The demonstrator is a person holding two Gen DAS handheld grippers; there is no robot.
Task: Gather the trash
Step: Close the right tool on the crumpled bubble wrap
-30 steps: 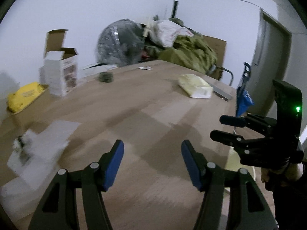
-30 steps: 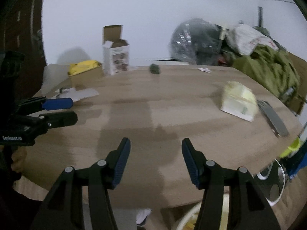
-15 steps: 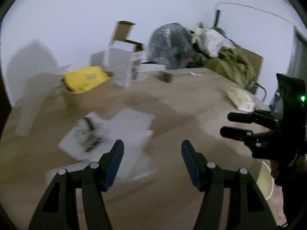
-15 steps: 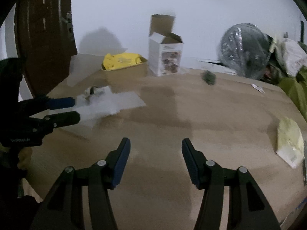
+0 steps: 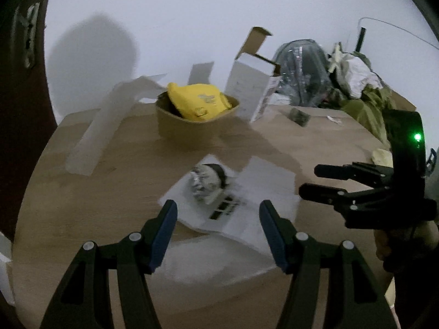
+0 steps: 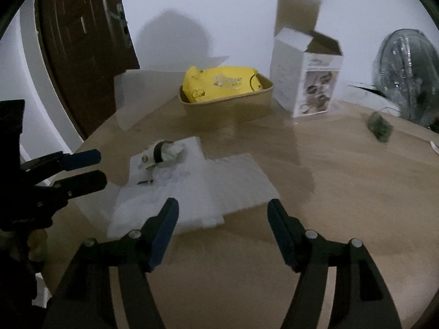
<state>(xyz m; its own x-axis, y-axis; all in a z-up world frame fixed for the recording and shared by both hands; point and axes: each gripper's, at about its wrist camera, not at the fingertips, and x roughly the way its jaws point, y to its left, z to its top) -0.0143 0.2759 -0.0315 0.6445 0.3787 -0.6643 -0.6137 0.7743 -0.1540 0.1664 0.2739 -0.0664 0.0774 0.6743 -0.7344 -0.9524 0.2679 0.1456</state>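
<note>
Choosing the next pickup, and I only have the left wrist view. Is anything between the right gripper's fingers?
Observer: No. The right gripper is opening with nothing between its fingers. Beyond them are bare table and the edge of the white sheets.
Operator: The white box, what's on the face turned away from me?
Observer: The box has printed product photos on that face.
Operator: What's past the table's left edge?
Observer: A brown panelled door with a metal handle.
</note>
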